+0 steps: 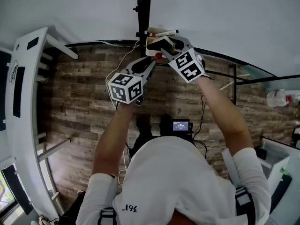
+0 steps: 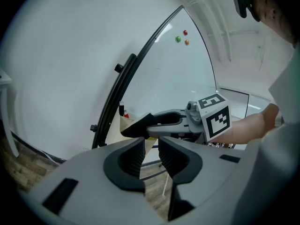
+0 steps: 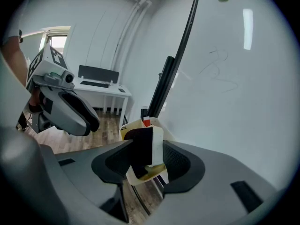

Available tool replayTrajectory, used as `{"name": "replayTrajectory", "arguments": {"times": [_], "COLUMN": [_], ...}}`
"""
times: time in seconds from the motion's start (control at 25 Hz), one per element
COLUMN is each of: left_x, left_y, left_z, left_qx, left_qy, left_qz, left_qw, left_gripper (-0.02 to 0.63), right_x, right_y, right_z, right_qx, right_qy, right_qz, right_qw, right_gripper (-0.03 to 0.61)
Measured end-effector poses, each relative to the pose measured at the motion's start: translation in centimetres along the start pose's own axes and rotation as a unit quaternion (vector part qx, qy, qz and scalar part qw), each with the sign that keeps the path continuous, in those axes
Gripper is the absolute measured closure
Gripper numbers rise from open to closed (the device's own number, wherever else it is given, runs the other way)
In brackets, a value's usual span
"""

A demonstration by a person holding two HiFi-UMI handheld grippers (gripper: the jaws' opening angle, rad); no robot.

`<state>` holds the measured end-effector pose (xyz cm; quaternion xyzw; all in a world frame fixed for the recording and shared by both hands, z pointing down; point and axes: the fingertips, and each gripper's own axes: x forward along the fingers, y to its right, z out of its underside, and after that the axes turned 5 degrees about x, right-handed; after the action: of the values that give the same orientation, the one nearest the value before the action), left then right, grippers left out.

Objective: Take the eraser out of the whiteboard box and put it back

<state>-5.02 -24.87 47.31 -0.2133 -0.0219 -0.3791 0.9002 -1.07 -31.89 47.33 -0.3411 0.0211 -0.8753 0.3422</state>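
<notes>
Eraser (image 3: 145,146), black felt on a white body, sits clamped upright between the right gripper's (image 3: 146,154) pads, felt against the left pad. Its lower end is at the mouth of the cream whiteboard box (image 3: 146,174), just beneath and beyond the jaws; a red-capped marker (image 3: 146,122) stands further in. The left gripper (image 2: 151,156) is just beside it, jaws narrowly apart with nothing between them.

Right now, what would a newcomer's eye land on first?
The right gripper is clamped on the black-and-white eraser, right at the cream box on the edge of the whiteboard. Beside it, the left gripper hangs open and empty. Three coloured magnets dot the board higher up.
</notes>
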Motion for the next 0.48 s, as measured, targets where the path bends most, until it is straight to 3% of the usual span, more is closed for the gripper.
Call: {"name": "replayTrajectory", "arguments": {"times": [0.48], "left_x": [-0.5], "left_y": [0.3], "left_z": [-0.1], "left_qx": [0.004], "left_qy": [0.0], "left_qz": [-0.003], "left_qw": [1.0], "left_gripper": [0.535], "right_x": [-0.2], "right_y": [-0.1], "right_z": [1.1], "right_qx": [0.003], "right_qy": [-0.016], "right_qz": [0.006], "right_qw": [1.0], "right_gripper": [0.325]}}
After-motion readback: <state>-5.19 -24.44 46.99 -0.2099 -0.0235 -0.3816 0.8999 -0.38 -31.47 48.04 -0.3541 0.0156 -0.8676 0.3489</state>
